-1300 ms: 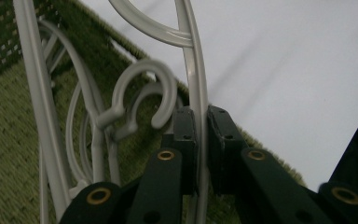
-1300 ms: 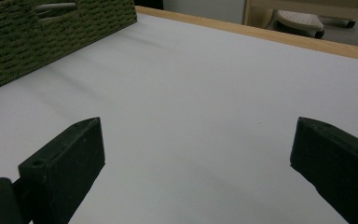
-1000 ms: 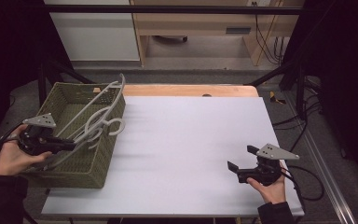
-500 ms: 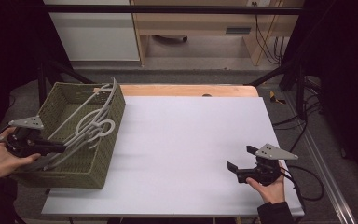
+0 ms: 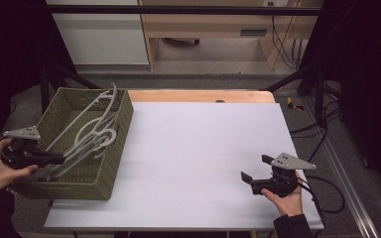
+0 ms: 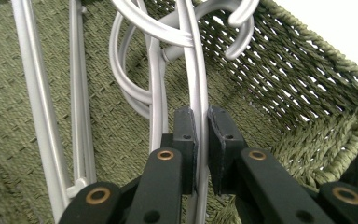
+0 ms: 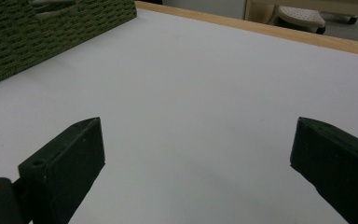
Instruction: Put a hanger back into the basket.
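A green woven basket (image 5: 116, 148) stands at the table's left edge with several grey plastic hangers (image 5: 92, 136) in it, their hooks reaching over the rim. My left gripper (image 5: 54, 159) is inside the basket at its near left, shut on the bar of one grey hanger (image 6: 196, 84). That bar runs between the two black pads (image 6: 185, 140). My right gripper (image 5: 250, 173) rests low over the white table (image 5: 203, 148) at the near right, open, with nothing between its fingers (image 7: 70, 163).
The basket's side (image 7: 51, 37) shows far left in the right gripper view. A wooden strip (image 5: 203, 95) borders the table's far edge. Cables (image 5: 322, 188) trail off the right side. Beyond the table stand a white cabinet (image 5: 99, 34) and a wooden bench (image 5: 213, 25).
My left gripper has drawn back toward the near left, lowering the hangers deeper into the basket. The right gripper has stayed put.
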Action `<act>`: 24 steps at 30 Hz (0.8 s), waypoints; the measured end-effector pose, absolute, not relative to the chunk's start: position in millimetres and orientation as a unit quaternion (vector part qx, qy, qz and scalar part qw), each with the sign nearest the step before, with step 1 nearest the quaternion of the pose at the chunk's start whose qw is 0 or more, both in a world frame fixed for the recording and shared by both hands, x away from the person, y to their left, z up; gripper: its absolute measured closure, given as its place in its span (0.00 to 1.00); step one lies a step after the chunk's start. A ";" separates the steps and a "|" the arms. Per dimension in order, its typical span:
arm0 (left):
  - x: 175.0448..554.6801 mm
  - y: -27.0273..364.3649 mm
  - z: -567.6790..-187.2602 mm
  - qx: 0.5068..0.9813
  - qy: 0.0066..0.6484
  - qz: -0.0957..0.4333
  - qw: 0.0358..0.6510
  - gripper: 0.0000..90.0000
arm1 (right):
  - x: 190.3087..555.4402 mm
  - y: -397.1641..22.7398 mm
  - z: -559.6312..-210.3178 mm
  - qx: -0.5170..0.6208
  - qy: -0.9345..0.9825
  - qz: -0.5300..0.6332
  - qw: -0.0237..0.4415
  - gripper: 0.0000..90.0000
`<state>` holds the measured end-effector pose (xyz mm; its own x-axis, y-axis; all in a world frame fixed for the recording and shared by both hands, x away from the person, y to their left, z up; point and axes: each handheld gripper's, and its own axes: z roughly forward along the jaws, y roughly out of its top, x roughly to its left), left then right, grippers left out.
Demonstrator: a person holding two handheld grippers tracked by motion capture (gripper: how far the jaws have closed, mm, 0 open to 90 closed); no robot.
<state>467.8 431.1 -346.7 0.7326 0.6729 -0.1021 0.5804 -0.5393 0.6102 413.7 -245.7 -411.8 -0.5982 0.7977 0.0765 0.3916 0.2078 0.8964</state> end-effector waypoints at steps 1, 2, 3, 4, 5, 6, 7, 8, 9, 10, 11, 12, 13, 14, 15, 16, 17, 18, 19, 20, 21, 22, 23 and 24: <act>467.1 430.8 -347.2 0.874 0.354 0.074 0.324 0.91 | 413.5 -245.7 -411.7 0.397 0.749 0.489 0.208 0.04; 466.5 431.0 -346.5 0.877 0.349 0.071 0.324 0.91 | 413.5 -245.7 -411.7 0.397 0.749 0.488 0.209 0.04; 465.9 431.2 -346.1 0.878 0.343 0.072 0.325 0.91 | 413.4 -245.7 -411.7 0.397 0.749 0.489 0.208 0.04; 465.4 431.4 -345.3 0.879 0.341 0.069 0.324 0.91 | 413.5 -245.7 -411.6 0.397 0.748 0.489 0.208 0.04; 465.3 431.7 -344.9 0.880 0.340 0.069 0.324 0.91 | 413.5 -245.6 -411.6 0.397 0.748 0.489 0.208 0.04; 465.3 432.0 -344.9 0.881 0.340 0.071 0.321 0.91 | 413.5 -245.7 -411.6 0.397 0.749 0.489 0.208 0.03; 465.1 432.4 -345.8 0.878 0.344 0.072 0.324 0.91 | 413.4 -245.7 -411.7 0.396 0.749 0.488 0.209 0.03; 465.6 434.3 -346.4 0.879 0.346 0.071 0.319 0.91 | 413.2 -245.6 -411.6 0.396 0.749 0.489 0.208 0.03; 465.9 436.3 -347.3 0.881 0.347 0.070 0.314 0.91 | 413.1 -245.7 -411.4 0.397 0.748 0.490 0.208 0.03; 465.6 438.3 -348.7 0.879 0.351 0.072 0.315 0.91 | 413.3 -246.4 -411.3 0.394 0.750 0.489 0.209 0.03; 465.5 440.4 -349.6 0.874 0.362 0.077 0.315 0.91 | 413.2 -246.2 -411.2 0.396 0.748 0.490 0.209 0.03; 465.7 443.1 -351.1 0.870 0.368 0.086 0.317 0.91 | 413.3 -246.3 -411.2 0.396 0.748 0.490 0.209 0.04; 466.1 445.8 -352.7 0.868 0.370 0.082 0.320 0.91 | 413.3 -246.3 -411.2 0.396 0.748 0.490 0.209 0.03; 466.4 447.1 -354.5 0.865 0.374 0.083 0.324 0.90 | 413.0 -246.2 -411.2 0.396 0.749 0.489 0.207 0.03; 466.6 447.0 -356.1 0.864 0.376 0.087 0.324 0.90 | 413.3 -246.3 -411.4 0.394 0.750 0.489 0.209 0.03; 466.9 446.3 -357.7 0.864 0.375 0.088 0.323 0.90 | 413.3 -245.6 -411.4 0.397 0.748 0.490 0.207 0.03; 467.3 444.5 -359.3 0.866 0.375 0.091 0.319 0.90 | 413.5 -245.7 -411.6 0.397 0.749 0.488 0.208 0.03; 468.2 442.5 -361.2 0.868 0.376 0.097 0.310 0.90 | 413.7 -245.4 -411.9 0.397 0.749 0.487 0.208 0.03; 469.2 440.8 -363.5 0.868 0.381 0.107 0.299 0.89 | 413.6 -245.1 -412.0 0.397 0.750 0.488 0.207 0.03; 470.1 440.2 -365.5 0.868 0.387 0.113 0.290 0.88 | 413.7 -244.9 -412.1 0.396 0.750 0.488 0.208 0.03; 470.9 440.7 -367.1 0.867 0.389 0.112 0.291 0.87 | 413.6 -244.8 -412.0 0.396 0.750 0.488 0.207 0.03; 471.1 441.5 -368.0 0.865 0.392 0.113 0.294 0.87 | 413.3 -244.9 -411.8 0.396 0.749 0.488 0.207 0.03; 470.8 442.2 -368.0 0.862 0.393 0.116 0.298 0.87 | 413.2 -245.3 -411.6 0.396 0.749 0.489 0.208 0.03; 470.4 442.4 -368.0 0.860 0.393 0.120 0.303 0.87 | 413.1 -245.6 -411.5 0.396 0.749 0.490 0.208 0.03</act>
<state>470.4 442.4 -368.0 0.6617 0.7491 -0.0315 0.6035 -0.5072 0.6153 413.1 -245.6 -411.5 -0.6002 0.7963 0.0758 0.3884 0.2073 0.8979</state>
